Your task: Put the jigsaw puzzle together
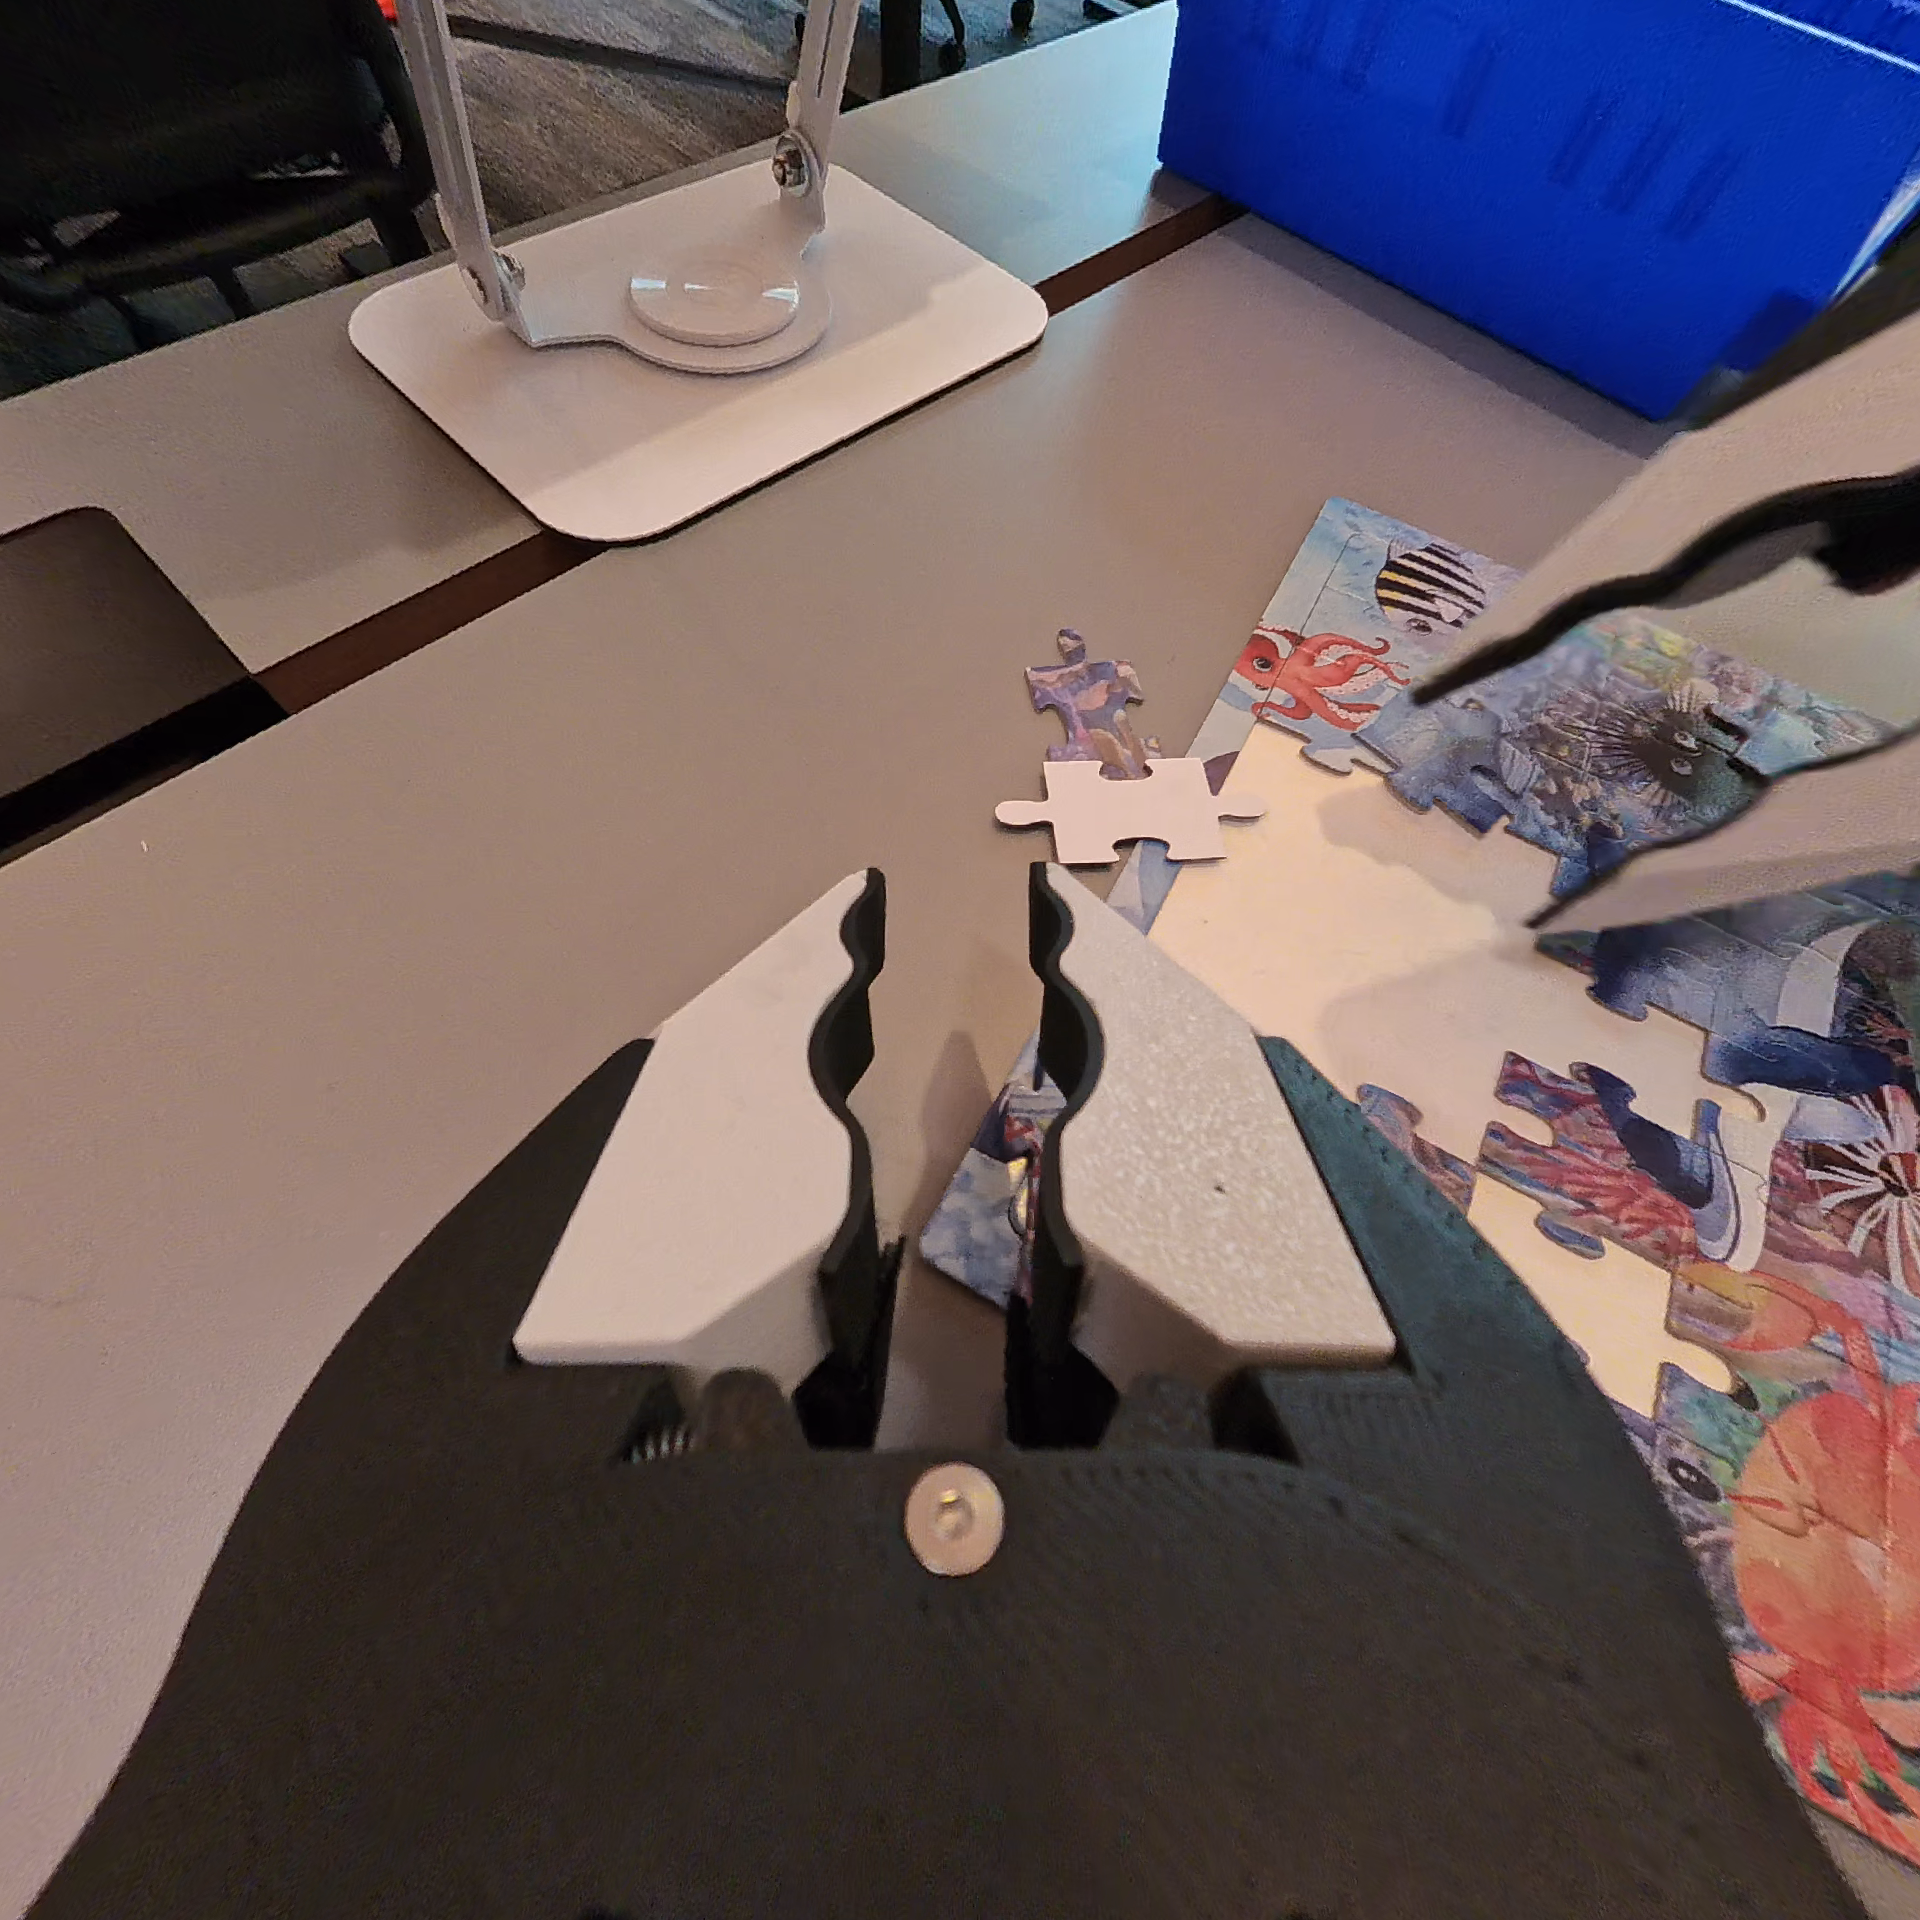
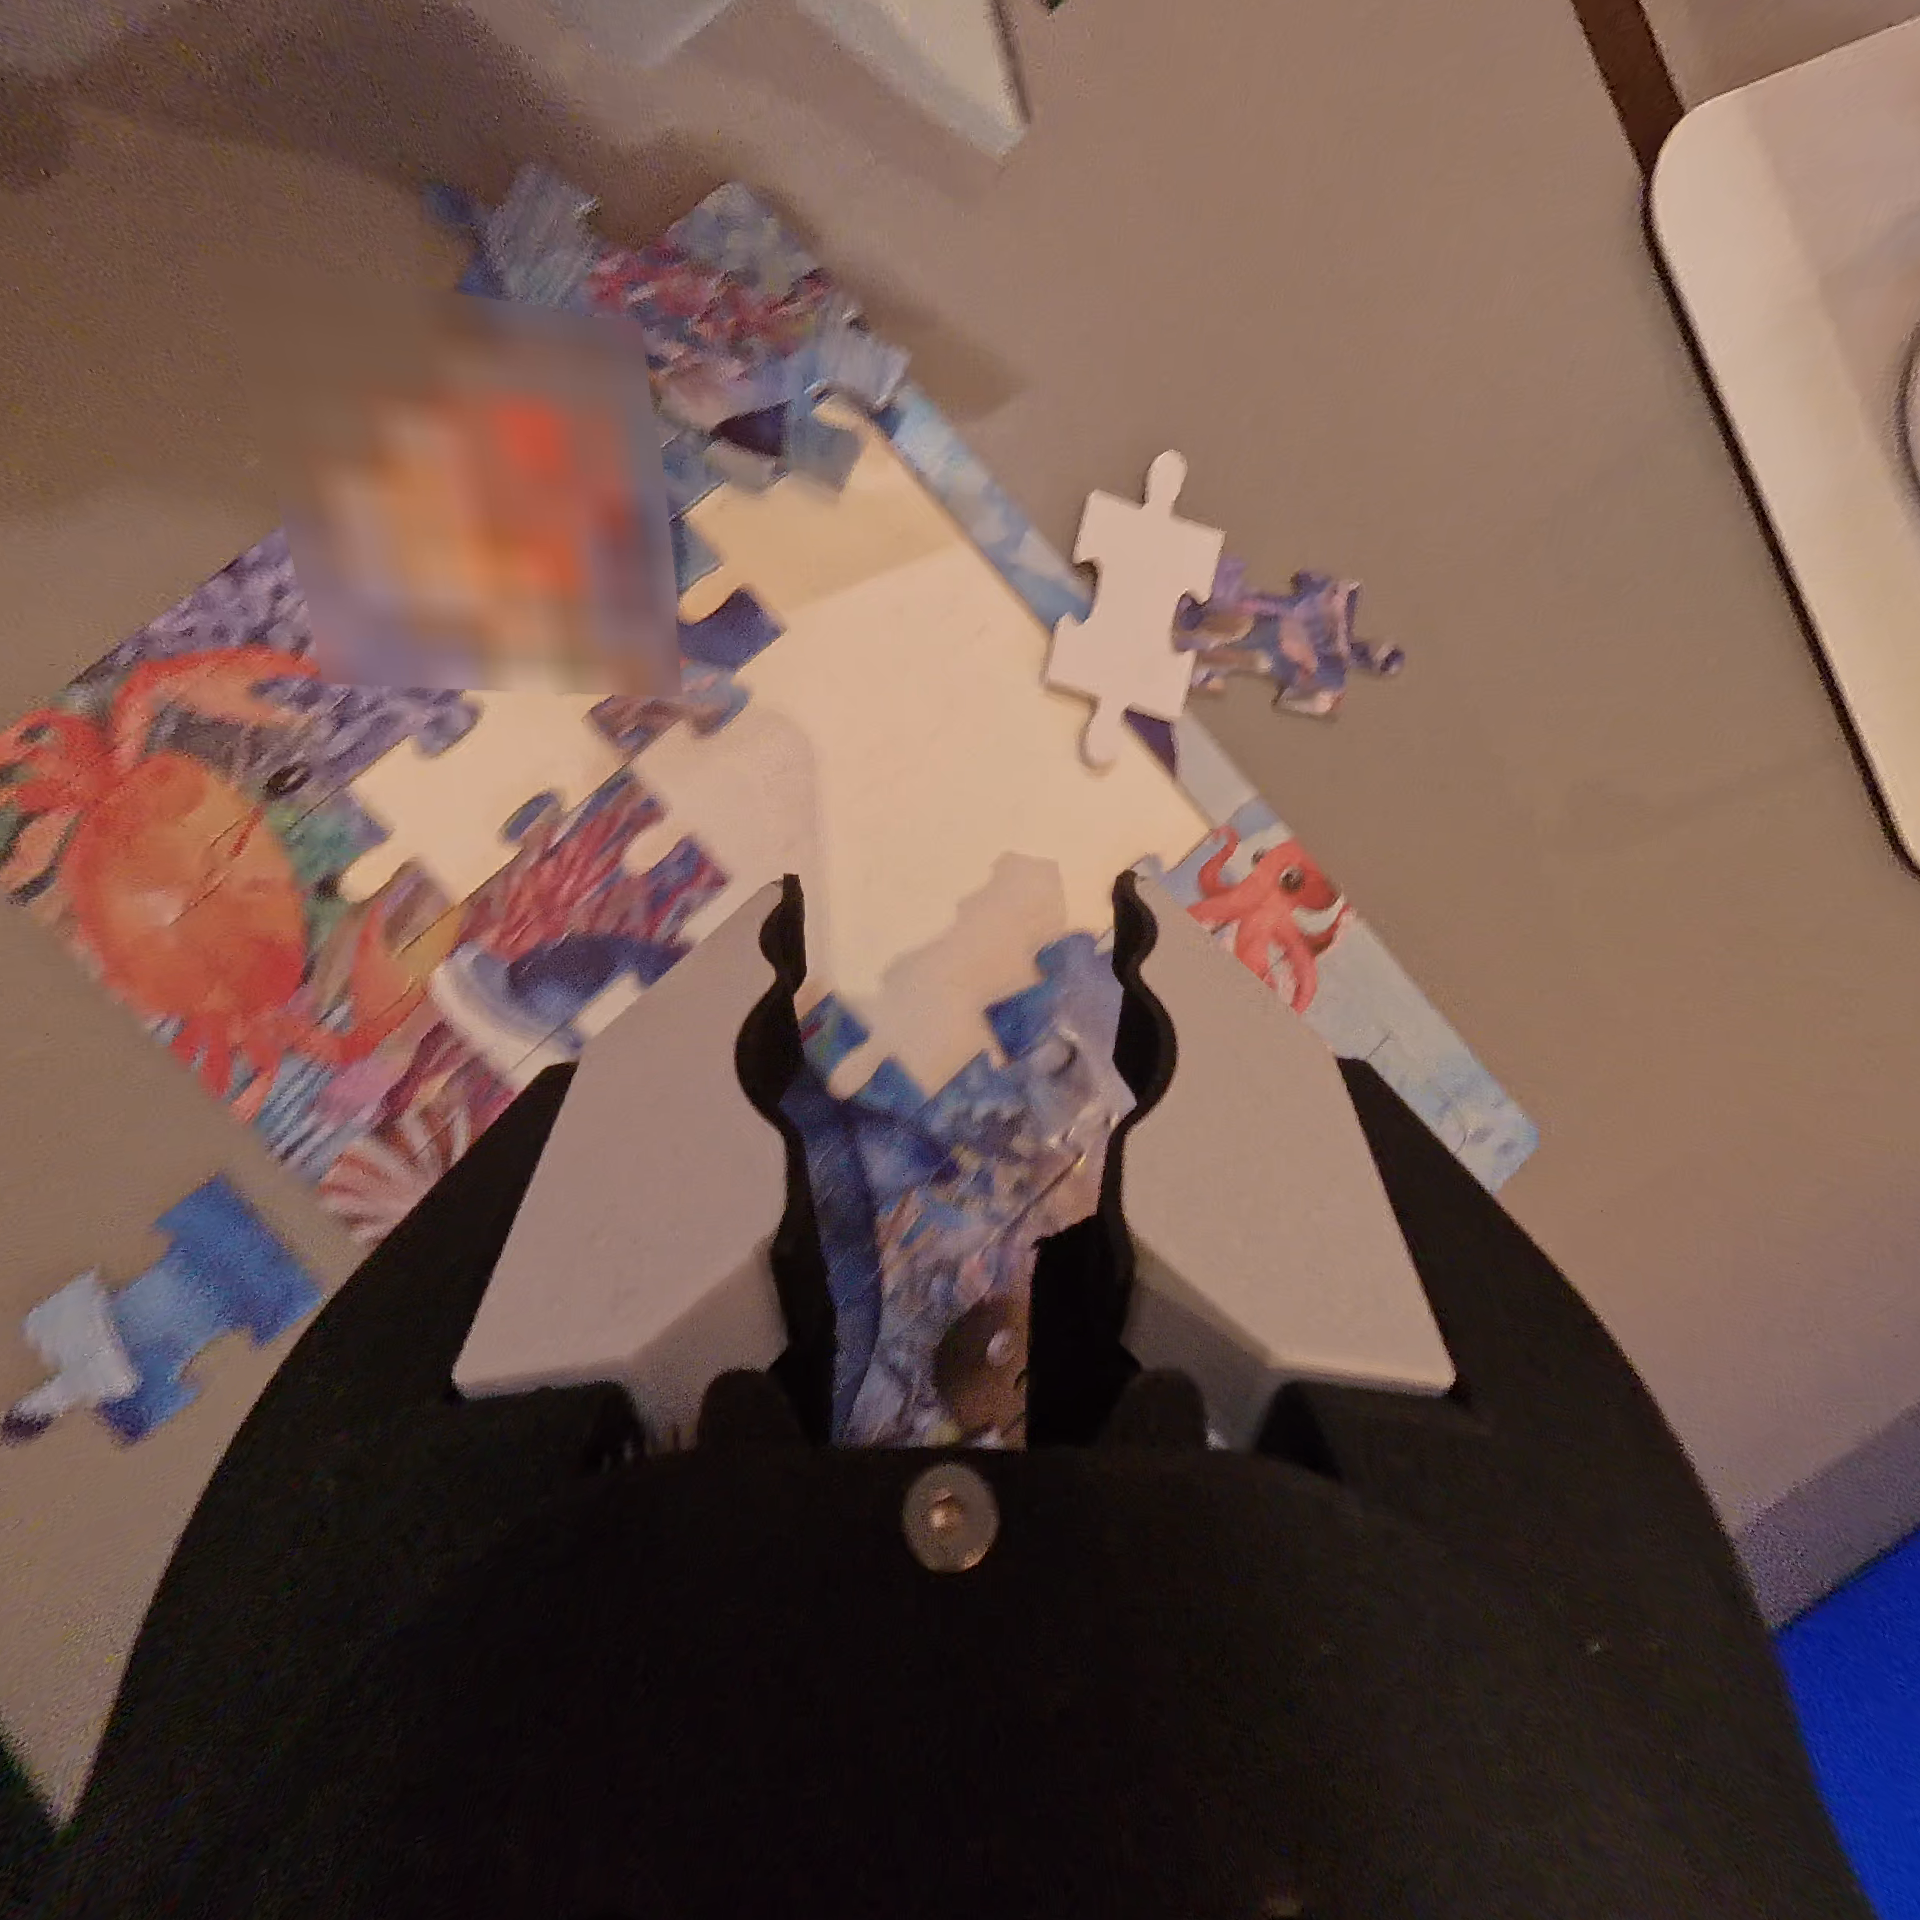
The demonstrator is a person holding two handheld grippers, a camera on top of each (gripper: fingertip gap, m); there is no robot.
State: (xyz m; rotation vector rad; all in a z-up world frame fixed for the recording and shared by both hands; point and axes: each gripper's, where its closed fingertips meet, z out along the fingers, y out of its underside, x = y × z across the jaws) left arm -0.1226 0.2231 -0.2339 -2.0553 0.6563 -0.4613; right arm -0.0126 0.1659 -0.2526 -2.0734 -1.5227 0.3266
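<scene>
The jigsaw puzzle, a sea picture with a crab and an octopus, lies partly filled on its cream backing board (image 1: 1351, 935), which also shows in the right wrist view (image 2: 904, 748). A white face-down piece (image 1: 1132, 821) rests on the board's left border, touching a purple loose piece (image 1: 1091, 707) on the table. Both show in the right wrist view, the white piece (image 2: 1138, 613) and the purple piece (image 2: 1288, 634). My left gripper (image 1: 956, 883) is open and empty, low over the table at the board's left edge. My right gripper (image 2: 961, 883) is open and empty above the board's bare middle; it also shows in the left wrist view (image 1: 1481, 810).
A blue loose piece (image 2: 156, 1309) lies on the grey table off the board. A white stand base (image 1: 696, 343) sits behind the pieces, also visible at the right wrist view's edge (image 2: 1818, 416). A blue bin (image 1: 1558, 177) stands at the back right.
</scene>
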